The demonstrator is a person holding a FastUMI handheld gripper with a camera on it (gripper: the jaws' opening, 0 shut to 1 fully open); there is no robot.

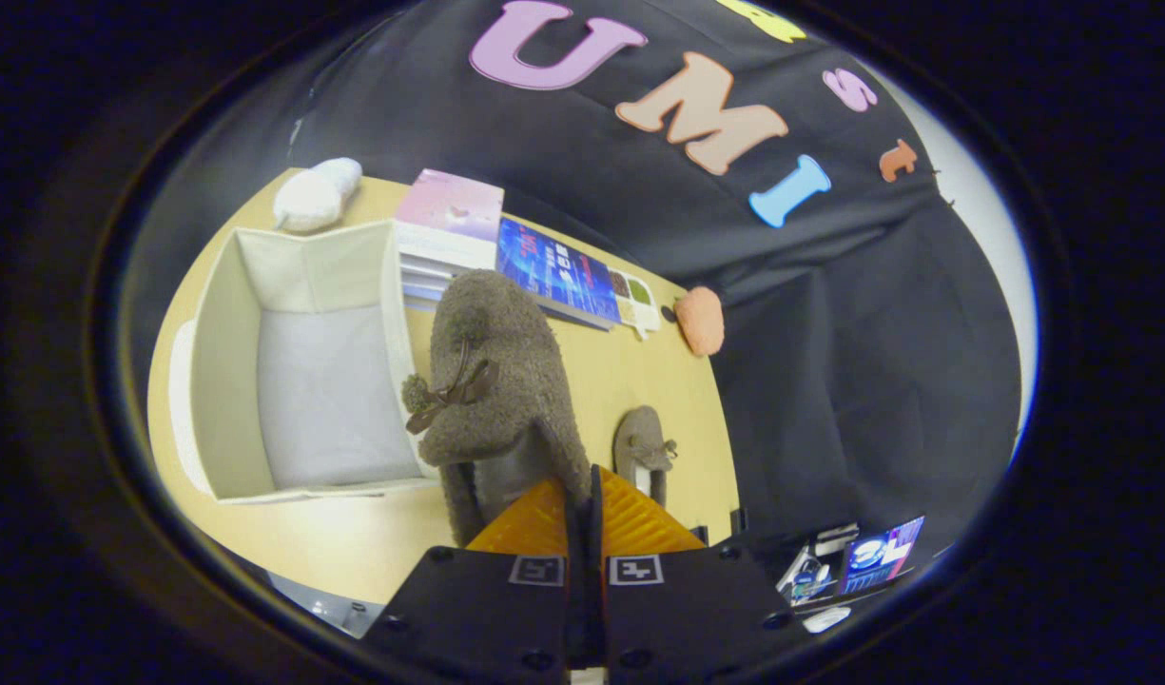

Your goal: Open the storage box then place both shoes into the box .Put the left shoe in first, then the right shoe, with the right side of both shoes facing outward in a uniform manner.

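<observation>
fuzzy shoe [501, 381] — pinched between fingers [544, 518]

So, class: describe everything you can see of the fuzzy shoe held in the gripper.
The held shoe is a grey-brown, fleecy slipper with a dark ribbon bow and a pompom. The gripper is closed on its heel edge, lifting it above the tan table, beside the open white storage box. Its toe points away from the fingers.
</observation>
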